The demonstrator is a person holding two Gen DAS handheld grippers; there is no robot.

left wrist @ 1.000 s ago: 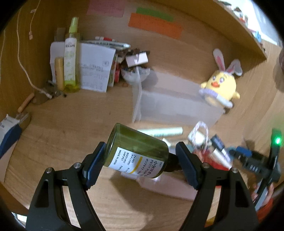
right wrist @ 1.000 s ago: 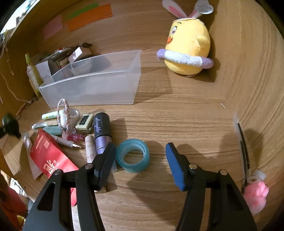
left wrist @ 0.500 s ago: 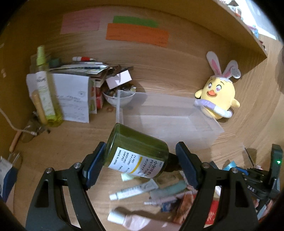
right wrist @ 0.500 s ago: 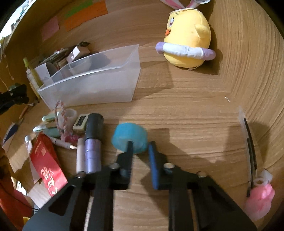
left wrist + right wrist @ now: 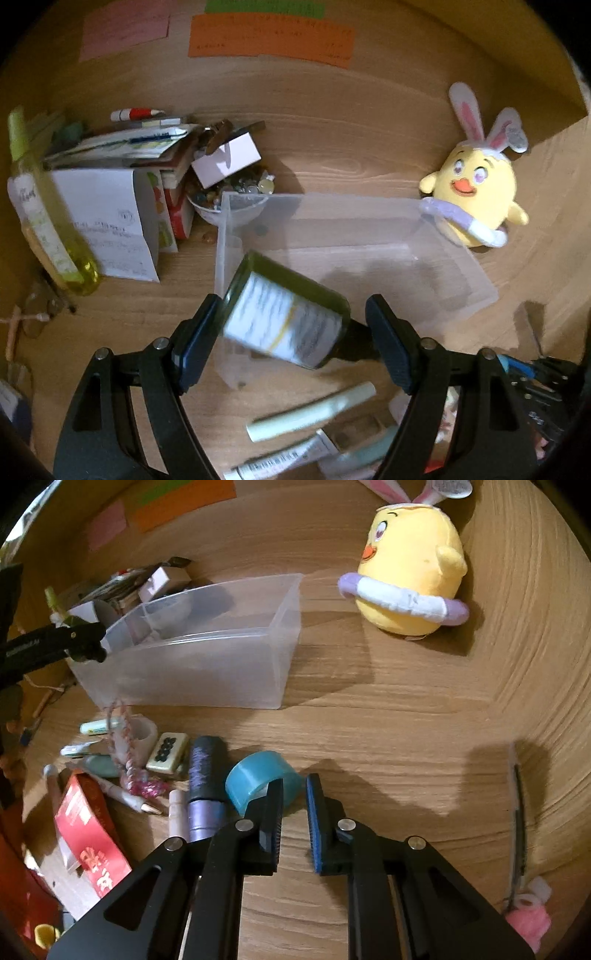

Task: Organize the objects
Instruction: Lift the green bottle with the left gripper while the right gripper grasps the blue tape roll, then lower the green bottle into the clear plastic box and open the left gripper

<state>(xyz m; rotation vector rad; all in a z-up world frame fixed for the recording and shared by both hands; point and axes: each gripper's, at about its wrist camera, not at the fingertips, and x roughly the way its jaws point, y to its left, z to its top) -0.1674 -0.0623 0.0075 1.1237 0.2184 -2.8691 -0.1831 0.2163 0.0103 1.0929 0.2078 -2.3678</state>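
Note:
My left gripper (image 5: pixel 291 332) is shut on a dark green bottle (image 5: pixel 284 319) with a white label, held on its side over the near left end of a clear plastic bin (image 5: pixel 347 254). The bin also shows in the right wrist view (image 5: pixel 207 646), with the left gripper's arm (image 5: pixel 48 646) at its left end. My right gripper (image 5: pixel 294 794) is shut on a teal tape roll (image 5: pixel 258 779), tipped up off the wooden desk beside a purple tube (image 5: pixel 207 779).
A yellow chick plush (image 5: pixel 410 568) sits right of the bin. Tubes, pens, a red packet (image 5: pixel 88 834) and a tile (image 5: pixel 166 753) lie in front of the bin. A yellow spray bottle (image 5: pixel 44 221), papers and a small bowl (image 5: pixel 225 206) crowd the back left. A pink item (image 5: pixel 528 919) lies at the right.
My left gripper has carried the green bottle forward to the bin's left end. My right gripper closed on the tape roll and tipped it up.

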